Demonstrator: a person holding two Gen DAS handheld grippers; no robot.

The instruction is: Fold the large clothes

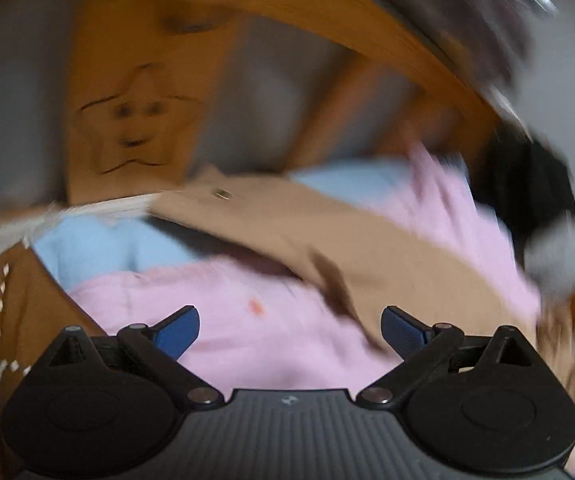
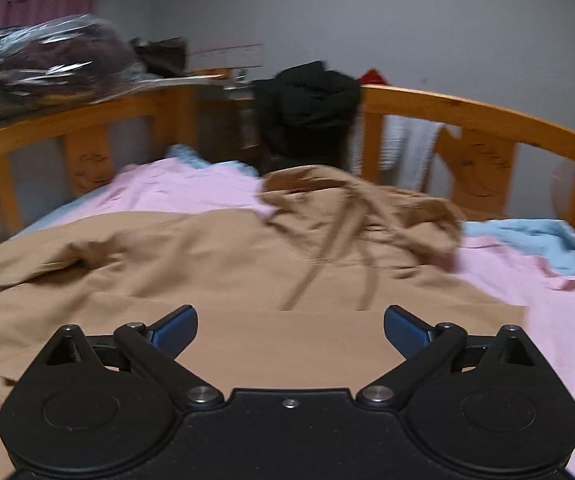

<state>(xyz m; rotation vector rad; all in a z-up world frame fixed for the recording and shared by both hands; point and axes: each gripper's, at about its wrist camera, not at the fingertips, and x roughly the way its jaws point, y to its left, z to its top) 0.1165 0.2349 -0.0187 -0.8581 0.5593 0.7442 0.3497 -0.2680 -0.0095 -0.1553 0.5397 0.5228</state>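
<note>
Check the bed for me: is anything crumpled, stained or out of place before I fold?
The tan hoodie lies spread but untidy: its hood is bunched and one sleeve trails over the pink sheet. That sheet shows a small orange mark. Both grippers are open and empty.

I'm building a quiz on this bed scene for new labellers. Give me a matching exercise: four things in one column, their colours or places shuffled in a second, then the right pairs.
Things:
1. hoodie
2. sheet
3. black garment
4. right gripper

Colours or places:
A. pink, spread over the bed
B. hanging at the wooden bed rail
C. tan, laid out flat with drawstrings showing
D. open, above the hoodie's hem

Pairs: 1-C, 2-A, 3-B, 4-D
</note>
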